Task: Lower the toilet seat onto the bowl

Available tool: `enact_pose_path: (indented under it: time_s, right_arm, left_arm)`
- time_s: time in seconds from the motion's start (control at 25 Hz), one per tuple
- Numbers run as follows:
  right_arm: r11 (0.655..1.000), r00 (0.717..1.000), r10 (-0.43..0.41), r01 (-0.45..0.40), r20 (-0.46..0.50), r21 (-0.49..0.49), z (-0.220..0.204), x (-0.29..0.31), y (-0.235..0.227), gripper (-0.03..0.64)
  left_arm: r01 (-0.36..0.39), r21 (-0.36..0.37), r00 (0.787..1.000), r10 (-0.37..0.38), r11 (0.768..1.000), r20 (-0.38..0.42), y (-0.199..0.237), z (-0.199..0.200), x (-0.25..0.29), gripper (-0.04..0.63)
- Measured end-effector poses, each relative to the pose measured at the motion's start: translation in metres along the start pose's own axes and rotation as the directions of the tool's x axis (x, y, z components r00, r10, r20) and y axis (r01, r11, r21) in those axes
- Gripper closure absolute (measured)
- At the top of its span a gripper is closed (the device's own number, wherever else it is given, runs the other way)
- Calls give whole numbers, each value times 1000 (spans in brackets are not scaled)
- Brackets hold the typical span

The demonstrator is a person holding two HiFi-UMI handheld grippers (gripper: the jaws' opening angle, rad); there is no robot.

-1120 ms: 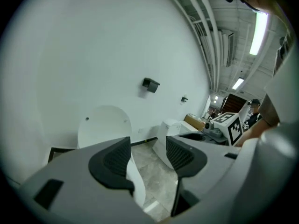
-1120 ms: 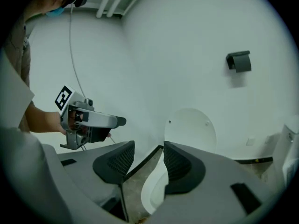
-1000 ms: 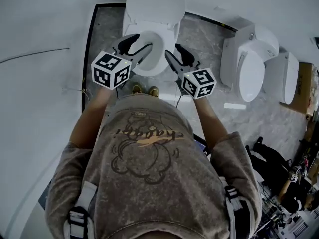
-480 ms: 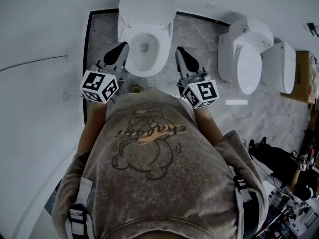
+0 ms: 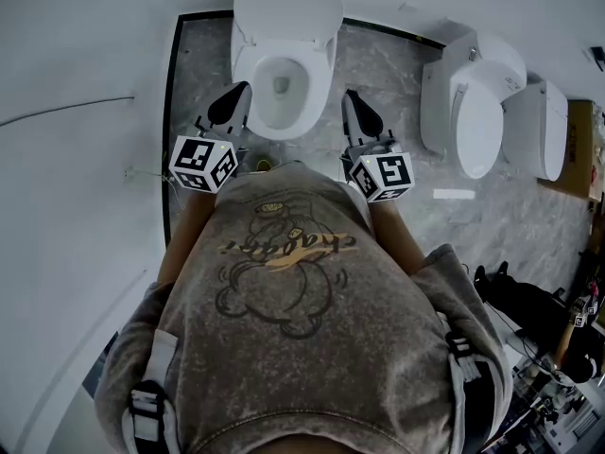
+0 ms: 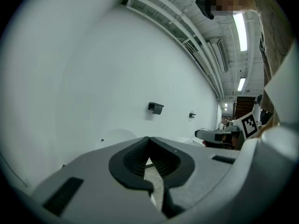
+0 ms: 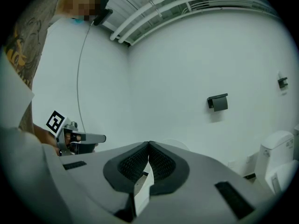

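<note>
The toilet seat (image 5: 244, 69) lies flat on the bowl (image 5: 276, 104) at the tiled floor's (image 5: 203, 64) far edge. The left gripper (image 5: 232, 102) and right gripper (image 5: 359, 116) flank it, equally near, their fingers (image 6: 135, 158) closed and empty.

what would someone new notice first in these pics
The white toilet sits at top centre of the head view, lid up, bowl open. The left tool and right tool flank it, both shut and empty. Along the right stand two more toilets.
</note>
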State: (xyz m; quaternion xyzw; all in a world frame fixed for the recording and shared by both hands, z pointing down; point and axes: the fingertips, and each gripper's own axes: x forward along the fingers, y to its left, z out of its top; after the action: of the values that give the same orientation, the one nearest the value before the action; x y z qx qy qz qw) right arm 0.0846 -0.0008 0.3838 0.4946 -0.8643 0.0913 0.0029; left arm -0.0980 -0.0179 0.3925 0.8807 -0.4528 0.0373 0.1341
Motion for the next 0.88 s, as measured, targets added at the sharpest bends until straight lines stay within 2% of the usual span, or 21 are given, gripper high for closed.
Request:
enact_pose_path:
  time_s: [0.88]
  right_arm:
    - [1000, 1000, -6, 6, -10, -6, -13, 1, 16, 591]
  left_arm:
    - [-29, -7, 1000, 29, 1000, -8, 14, -8, -18, 586]
